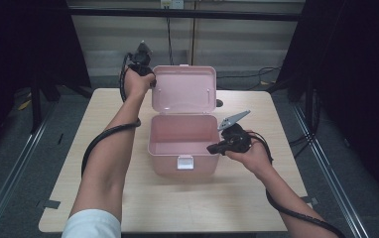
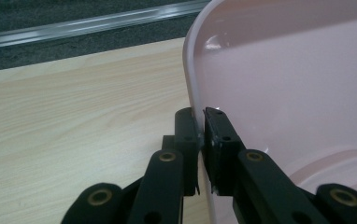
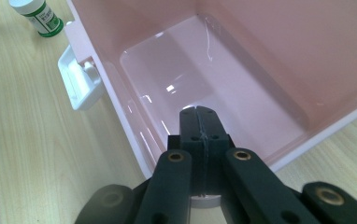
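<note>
A pink plastic box point(image 1: 182, 144) stands open in the middle of the table, its lid point(image 1: 185, 89) raised upright at the back. My left gripper point(image 1: 153, 80) is at the lid's left edge. In the left gripper view its jaws point(image 2: 201, 114) are shut on the thin lid rim point(image 2: 190, 70), one pad on each side. My right gripper point(image 1: 211, 148) is at the box's right rim. Its jaws point(image 3: 198, 109) are shut with nothing seen between them, pointing down into the empty box point(image 3: 260, 60).
A white latch point(image 1: 185, 162) hangs on the box's front wall point(image 3: 78, 84). A small white bottle with a green label point(image 3: 39, 16) stands on the table beyond the latch. The wooden table point(image 1: 103, 198) has bare room at the front and both sides.
</note>
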`<state>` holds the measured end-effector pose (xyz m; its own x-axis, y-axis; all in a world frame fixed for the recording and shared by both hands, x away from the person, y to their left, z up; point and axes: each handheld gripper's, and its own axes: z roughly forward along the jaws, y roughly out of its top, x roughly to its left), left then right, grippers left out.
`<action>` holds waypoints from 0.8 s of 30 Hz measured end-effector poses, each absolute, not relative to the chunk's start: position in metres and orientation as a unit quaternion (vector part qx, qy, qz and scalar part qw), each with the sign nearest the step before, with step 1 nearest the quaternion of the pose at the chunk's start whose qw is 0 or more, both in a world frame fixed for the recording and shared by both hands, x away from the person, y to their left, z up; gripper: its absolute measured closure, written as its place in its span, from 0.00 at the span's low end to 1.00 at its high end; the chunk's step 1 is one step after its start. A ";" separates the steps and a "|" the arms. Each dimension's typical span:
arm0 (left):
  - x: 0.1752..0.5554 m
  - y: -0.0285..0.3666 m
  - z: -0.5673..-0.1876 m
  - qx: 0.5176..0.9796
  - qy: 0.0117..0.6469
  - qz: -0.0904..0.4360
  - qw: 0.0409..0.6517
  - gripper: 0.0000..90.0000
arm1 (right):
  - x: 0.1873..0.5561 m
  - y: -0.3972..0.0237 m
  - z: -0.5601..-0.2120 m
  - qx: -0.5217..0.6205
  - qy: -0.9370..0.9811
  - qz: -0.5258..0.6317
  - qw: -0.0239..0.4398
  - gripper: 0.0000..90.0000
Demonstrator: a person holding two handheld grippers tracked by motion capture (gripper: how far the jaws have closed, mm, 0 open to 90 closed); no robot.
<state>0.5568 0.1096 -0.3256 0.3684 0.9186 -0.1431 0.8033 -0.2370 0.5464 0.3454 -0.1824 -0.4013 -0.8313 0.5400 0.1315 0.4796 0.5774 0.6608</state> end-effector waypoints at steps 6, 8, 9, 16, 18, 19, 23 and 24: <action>0.559 0.110 -0.331 0.780 0.553 0.102 0.275 0.94 | 0.345 -0.183 -0.401 0.291 0.886 0.358 0.041 1.00; 0.560 0.111 -0.334 0.781 0.553 0.101 0.274 0.93 | 0.345 -0.183 -0.401 0.292 0.886 0.358 0.040 1.00; 0.560 0.112 -0.335 0.780 0.554 0.099 0.273 0.93 | 0.344 -0.184 -0.401 0.293 0.885 0.359 0.039 1.00; 0.562 0.114 -0.346 0.777 0.562 0.092 0.268 0.93 | 0.343 -0.185 -0.402 0.294 0.884 0.363 0.038 1.00; 0.563 0.114 -0.349 0.778 0.563 0.088 0.265 0.93 | 0.342 -0.185 -0.402 0.294 0.884 0.361 0.039 1.00; 0.563 0.114 -0.351 0.779 0.563 0.087 0.263 0.93 | 0.342 -0.185 -0.401 0.292 0.885 0.361 0.038 1.00; 0.564 0.115 -0.357 0.778 0.565 0.082 0.262 0.92 | 0.341 -0.185 -0.401 0.293 0.885 0.361 0.036 1.00; 0.564 0.115 -0.359 0.778 0.565 0.082 0.260 0.92 | 0.341 -0.185 -0.401 0.294 0.884 0.362 0.035 1.00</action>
<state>0.5639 0.1154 -0.3585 0.3477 0.9225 -0.1673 0.8375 -0.2254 0.4977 0.3407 -0.1855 -0.4015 -0.8241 0.5460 0.1505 0.4947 0.5646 0.6607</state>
